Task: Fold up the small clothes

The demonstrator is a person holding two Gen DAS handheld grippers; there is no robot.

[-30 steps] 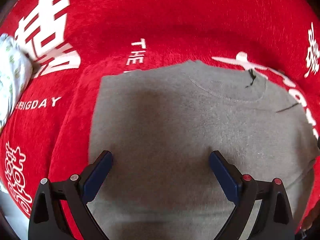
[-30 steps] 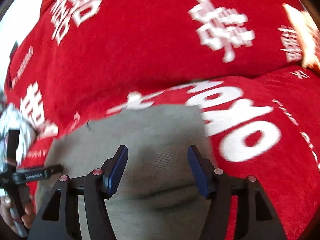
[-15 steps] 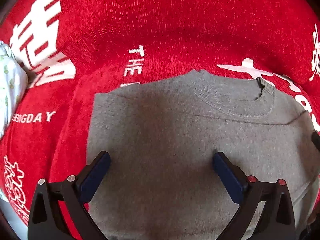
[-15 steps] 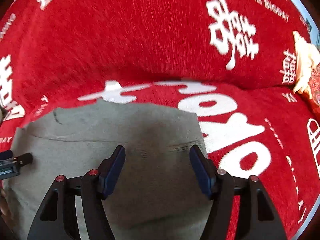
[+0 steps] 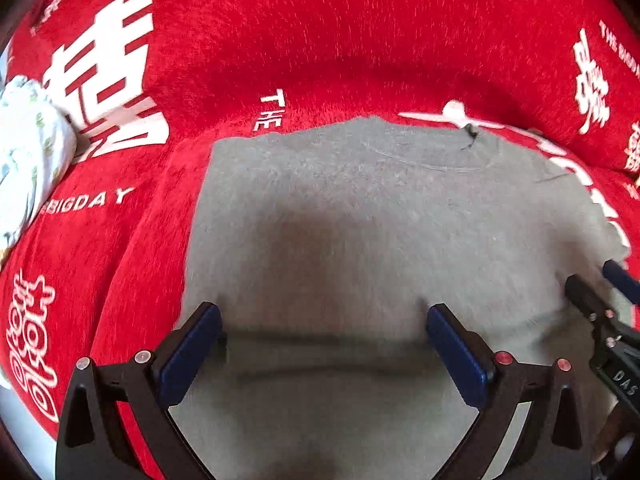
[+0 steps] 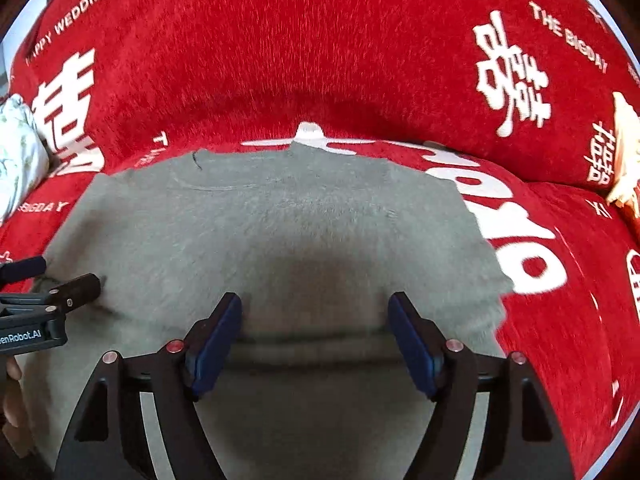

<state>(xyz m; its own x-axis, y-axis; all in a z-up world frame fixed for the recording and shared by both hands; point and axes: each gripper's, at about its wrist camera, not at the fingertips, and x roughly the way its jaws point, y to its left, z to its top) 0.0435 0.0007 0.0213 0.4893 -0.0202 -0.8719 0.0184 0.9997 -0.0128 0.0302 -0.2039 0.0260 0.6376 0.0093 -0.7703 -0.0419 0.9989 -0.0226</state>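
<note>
Grey knit sweater (image 5: 360,232) is laid out flat on a red plush cover (image 5: 320,40) printed with white characters and bits of English, neckline pointing away toward the padded back. Both views are soft and smeared, so the knit texture is mostly mush, and the sweater's near end runs off the bottom of each picture, so I can't say how much of it there is. There's a dark crease or fold line across the cloth right about where the fingertips sit, but whether that's a real folded edge or just shadow is hard to call. The left gripper (image 5: 324,344) has its jaws spread as wide as they go, with only flat sweater cloth between the blue pads (image 5: 188,356) and nothing pinched. The right gripper (image 6: 314,340) is a bit narrower and its jaws are opening, again with just sweater under the gap and nothing clamped. Whether either set of tips actually touches the fabric, can't tell. Each gripper pokes into the edge of the other's view, and a bit of a hand (image 6: 10,404) shows at the left margin of the right view. Count: one sweater, two grippers, one pale flowery cloth bundle (image 5: 24,152) off to the left, and one cream-coloured thing (image 6: 626,152) cut off at the far right that I can't identify.
</note>
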